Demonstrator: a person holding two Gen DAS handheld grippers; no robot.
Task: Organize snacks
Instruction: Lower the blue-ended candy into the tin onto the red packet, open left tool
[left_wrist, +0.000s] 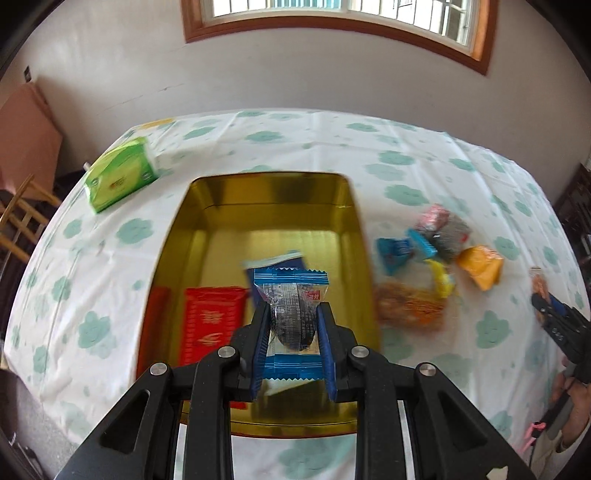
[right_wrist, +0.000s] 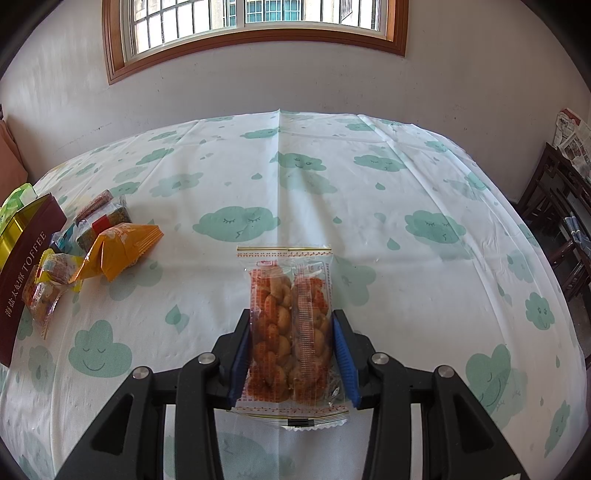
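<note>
Right of the gold tin (left_wrist: 207, 206), a blurred snack pile (left_wrist: 439, 254) holds perhaps seven packets. Inside the tin lie two red packets (left_wrist: 212, 317), one cut off. Above it, the left gripper (left_wrist: 293, 314) clamps a blue-ended sweet (left_wrist: 291, 295); the right gripper (right_wrist: 291, 325) grasps one peanut bag (right_wrist: 290, 325).

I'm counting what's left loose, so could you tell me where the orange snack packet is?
The orange snack packet lies on the tablecloth at the right wrist view's left, in the loose pile beside the toffee tin.

tin (left_wrist: 354, 229) on table (left_wrist: 295, 140), loose snacks (left_wrist: 436, 258) right (tissue pack (left_wrist: 120, 179) left)
</note>
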